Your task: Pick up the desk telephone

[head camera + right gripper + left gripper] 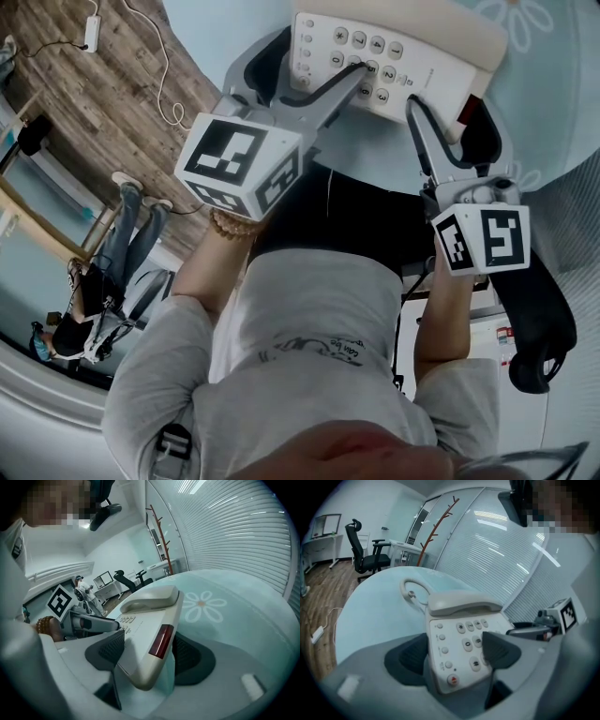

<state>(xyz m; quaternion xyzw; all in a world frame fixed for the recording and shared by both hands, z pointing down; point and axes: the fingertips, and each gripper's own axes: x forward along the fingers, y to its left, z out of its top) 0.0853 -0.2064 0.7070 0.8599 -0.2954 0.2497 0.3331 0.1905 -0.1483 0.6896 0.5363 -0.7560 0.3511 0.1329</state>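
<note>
both left tool (pixel 457 653) and right tool (pixel 147 654) clamp desk telephone (pixel 375 52) at pale-blue table (pixel 553 112), wood floor (pixel 103 103) beside.

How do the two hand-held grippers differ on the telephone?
Place: the left hand-held gripper is at the telephone's keypad corner, the right hand-held gripper at its side edge by the red window. State: the left is shut on it, one pad over the keys; whether the right presses is unclear. Both straddle it.

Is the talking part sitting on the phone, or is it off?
On. The handset lies flat in its place atop the desk telephone, above the buttons.
</note>
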